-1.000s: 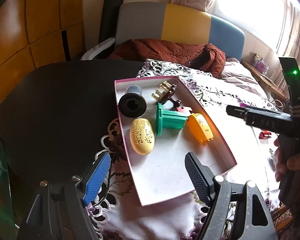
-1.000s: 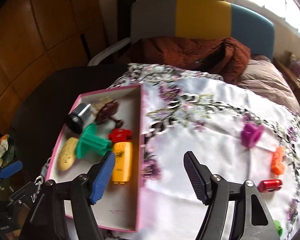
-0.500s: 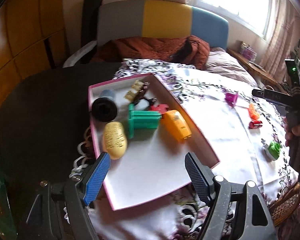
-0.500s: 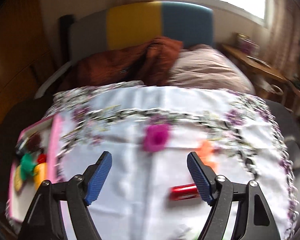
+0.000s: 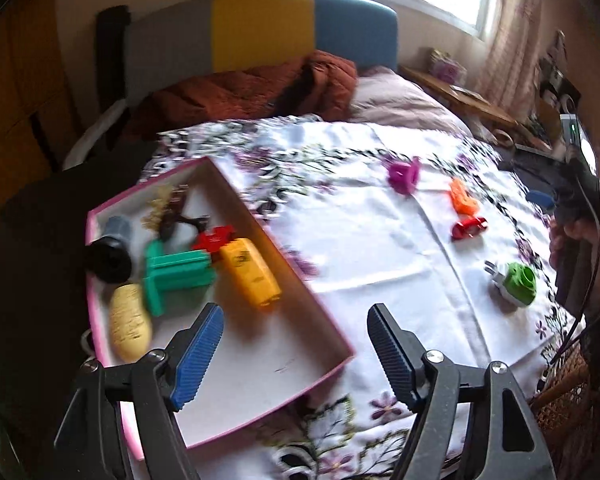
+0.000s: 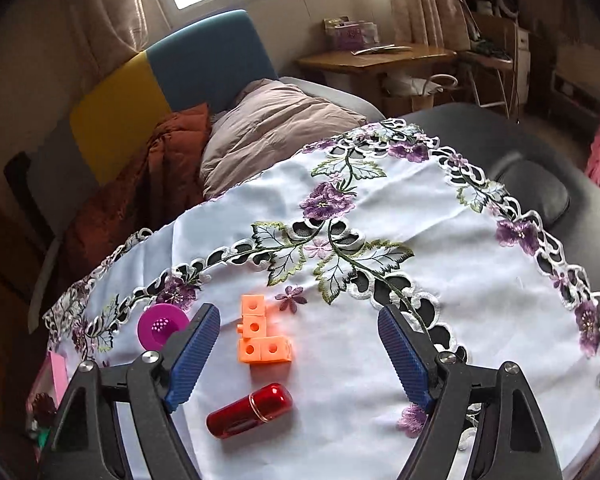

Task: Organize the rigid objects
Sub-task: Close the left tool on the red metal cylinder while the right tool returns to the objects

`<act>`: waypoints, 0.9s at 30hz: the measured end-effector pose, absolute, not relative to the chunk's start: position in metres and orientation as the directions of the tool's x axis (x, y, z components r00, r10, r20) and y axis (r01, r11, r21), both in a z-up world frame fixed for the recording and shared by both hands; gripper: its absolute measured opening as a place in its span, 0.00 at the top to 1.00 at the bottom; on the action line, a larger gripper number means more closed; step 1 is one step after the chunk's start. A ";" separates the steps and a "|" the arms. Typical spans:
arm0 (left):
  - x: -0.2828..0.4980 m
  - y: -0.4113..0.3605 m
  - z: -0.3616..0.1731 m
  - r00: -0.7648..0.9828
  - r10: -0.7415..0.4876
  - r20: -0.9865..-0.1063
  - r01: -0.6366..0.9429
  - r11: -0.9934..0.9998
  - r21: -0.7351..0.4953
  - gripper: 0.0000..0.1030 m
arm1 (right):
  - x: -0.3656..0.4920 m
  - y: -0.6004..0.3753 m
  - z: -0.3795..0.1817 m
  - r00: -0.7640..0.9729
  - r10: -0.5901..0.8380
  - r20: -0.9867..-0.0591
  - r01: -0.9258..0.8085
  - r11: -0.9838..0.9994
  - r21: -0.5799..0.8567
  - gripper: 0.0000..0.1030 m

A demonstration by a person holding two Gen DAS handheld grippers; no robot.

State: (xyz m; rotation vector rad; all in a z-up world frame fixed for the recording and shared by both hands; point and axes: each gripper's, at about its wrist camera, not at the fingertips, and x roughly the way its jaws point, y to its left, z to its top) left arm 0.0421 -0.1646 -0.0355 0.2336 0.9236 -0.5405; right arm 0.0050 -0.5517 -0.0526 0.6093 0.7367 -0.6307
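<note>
A pink-rimmed box [image 5: 300, 276] on the flowered cloth holds a black cylinder [image 5: 110, 258], a green piece [image 5: 172, 274], an orange-yellow case [image 5: 250, 272], a pale yellow oval [image 5: 129, 322] and a small red part [image 5: 216, 237]. My left gripper [image 5: 296, 344] hovers over the box's near right corner; its jaws are closing with nothing between them. Loose on the cloth lie a magenta cup [image 6: 162, 326], orange blocks [image 6: 260, 336], a red capsule [image 6: 250, 410] and a green-and-white plug [image 5: 516, 283]. My right gripper [image 6: 300, 354] stands open above the orange blocks and the capsule, empty.
The cloth [image 6: 380, 280] covers a black table [image 6: 540, 184] whose bare edge shows to the right. Behind it are a grey, yellow and blue seat back [image 5: 260, 32], a rust blanket [image 5: 252, 88] and a pillow [image 6: 276, 128]. A wicker basket [image 5: 560, 400] sits by the near right corner.
Both views have swung to the right. The right gripper left the box side and now sits over the orange blocks and red capsule, its jaws wider. The left gripper shifted toward the box's right corner.
</note>
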 end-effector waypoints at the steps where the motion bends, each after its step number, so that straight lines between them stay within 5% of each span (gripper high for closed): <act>1: 0.043 -0.173 -0.038 0.467 -0.346 -0.813 0.550 0.834 -0.040 0.28 | 0.003 -0.553 -0.053 0.580 -0.301 -0.757 0.706 0.649 0.284 0.19; 27: 0.058 -0.398 -0.077 0.209 -0.492 -0.845 0.898 0.438 -0.032 0.42 | -0.028 -0.586 -0.067 0.605 -0.242 -0.758 0.764 0.446 0.467 0.16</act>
